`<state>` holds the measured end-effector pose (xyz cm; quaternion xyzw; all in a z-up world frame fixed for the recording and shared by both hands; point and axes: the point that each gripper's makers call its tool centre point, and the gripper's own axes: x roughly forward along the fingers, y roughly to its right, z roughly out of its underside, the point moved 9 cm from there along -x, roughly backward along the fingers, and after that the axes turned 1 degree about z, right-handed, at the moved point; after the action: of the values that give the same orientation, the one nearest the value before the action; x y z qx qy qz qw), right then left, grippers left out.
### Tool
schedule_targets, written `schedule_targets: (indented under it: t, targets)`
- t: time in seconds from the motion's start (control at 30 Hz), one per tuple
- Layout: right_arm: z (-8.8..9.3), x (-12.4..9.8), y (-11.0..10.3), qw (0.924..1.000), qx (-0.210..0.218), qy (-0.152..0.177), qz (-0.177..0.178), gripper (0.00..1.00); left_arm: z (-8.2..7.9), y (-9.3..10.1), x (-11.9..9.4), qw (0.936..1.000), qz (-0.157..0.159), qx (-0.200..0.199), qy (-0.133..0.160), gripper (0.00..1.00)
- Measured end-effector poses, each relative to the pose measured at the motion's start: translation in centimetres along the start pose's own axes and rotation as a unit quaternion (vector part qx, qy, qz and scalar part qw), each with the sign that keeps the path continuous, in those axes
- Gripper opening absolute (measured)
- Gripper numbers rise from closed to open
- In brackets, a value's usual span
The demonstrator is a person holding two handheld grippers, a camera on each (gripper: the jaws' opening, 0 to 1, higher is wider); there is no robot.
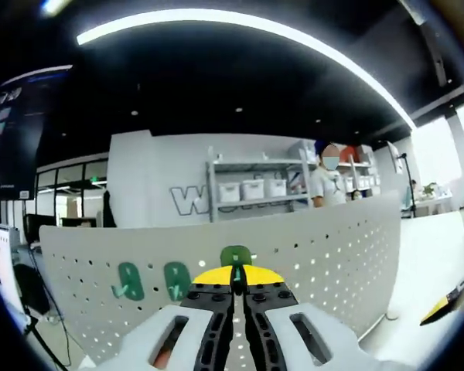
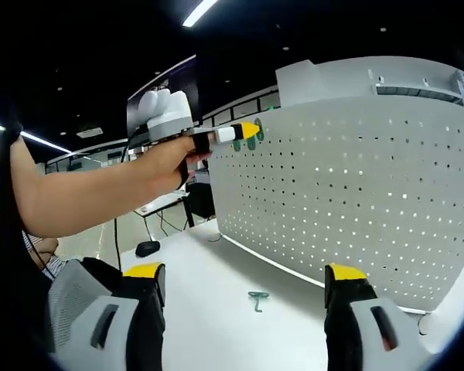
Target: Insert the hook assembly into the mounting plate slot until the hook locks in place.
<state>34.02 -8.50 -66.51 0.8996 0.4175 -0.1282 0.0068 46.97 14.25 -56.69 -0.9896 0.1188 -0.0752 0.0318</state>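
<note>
Pinching a green hook (image 1: pixel 236 257) between its yellow-tipped jaws, the left gripper (image 1: pixel 237 282) has them drawn together with only a thin dark seam between them. The hook sticks up at 12 o'clock from the jaw tips, right against the white pegboard (image 1: pixel 332 247), which serves as the mounting plate. Whether the hook is already seated in a hole cannot be told. Two more green hooks (image 1: pixel 128 280) hang on the board at 9 o'clock from the jaws, side by side, each showing a pale tick mark.

Behind the pegboard stands a grey shelving unit (image 1: pixel 257 193) with three white bins (image 1: pixel 253 188) in a row on one shelf; their contents cannot be made out. A person (image 1: pixel 329 182) stands just at 3 o'clock of the shelves.

From the right gripper view, the right gripper (image 2: pixel 246 297) has its jaws spread wide apart and holds nothing. Between them, at 12 o'clock from the gap, a loose green hook (image 2: pixel 257 298) lies flat on the white table (image 2: pixel 193 255). At 11 o'clock a hand (image 2: pixel 166 164) carries the left gripper (image 2: pixel 247 133) up to the top edge of the pegboard (image 2: pixel 356 193), green showing at its yellow tip. A black computer mouse (image 2: pixel 147 248) sits on the table at 10 o'clock, near the board's far end.
</note>
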Motion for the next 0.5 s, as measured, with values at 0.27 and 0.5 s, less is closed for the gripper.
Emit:
schedule_targets:
  t: [0.27, 0.5]
  targets:
    - [0.1, 0.2, 0.3, 1.0000, 0.003, -0.004, -0.001, 0.83, 0.5, -0.3, 0.8, 1.0000, -0.007, 0.001, -0.002, 0.02]
    - [0.2, 0.1, 0.5, 1.0000, 0.006, -0.004, 0.000, 0.82, 0.8, -0.4, 1.3, 0.9999, -0.009, 0.006, -0.006, 0.02]
